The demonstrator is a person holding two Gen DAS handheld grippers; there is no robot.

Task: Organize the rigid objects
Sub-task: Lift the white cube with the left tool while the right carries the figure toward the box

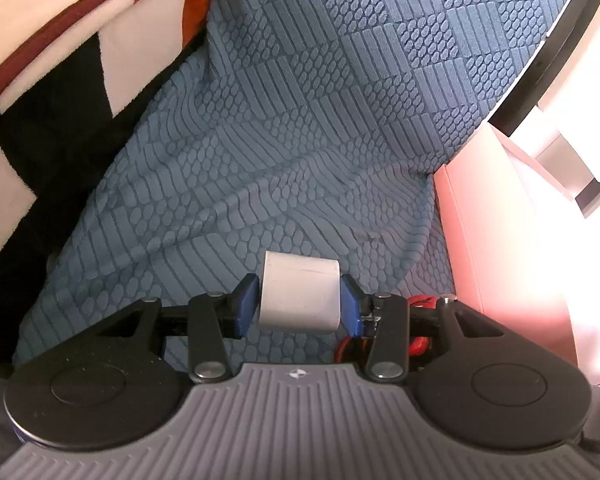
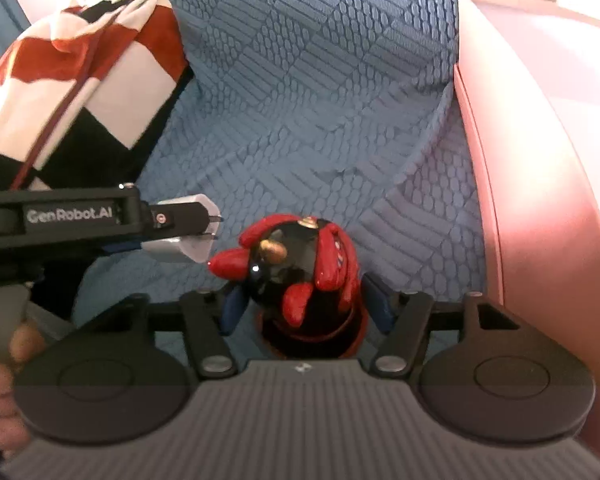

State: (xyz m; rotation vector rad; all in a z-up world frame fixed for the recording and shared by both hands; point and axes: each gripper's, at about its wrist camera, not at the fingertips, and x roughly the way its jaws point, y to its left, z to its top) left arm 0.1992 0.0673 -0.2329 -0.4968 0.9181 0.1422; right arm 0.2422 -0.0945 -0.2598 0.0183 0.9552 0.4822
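- Over the blue cover (image 1: 300, 120), the left gripper (image 1: 300, 300) pinched a white charger (image 1: 300, 300) between its blue pads (image 1: 245, 306), which pressed the charger's two sides.
- In the right wrist view, the charger (image 2: 183, 236) showed its prongs pointing right, close to the figurine.
- The right gripper (image 2: 306, 304) had a black-and-red figurine (image 2: 300, 276) between its blue pads (image 2: 233, 308); I could not tell whether they touched it, for a gap showed on the right.
- The figurine stood upright, base near the camera.
- A red, white and black blanket (image 2: 79, 80) lay at left; a pink armrest (image 2: 540, 160) rose at right.
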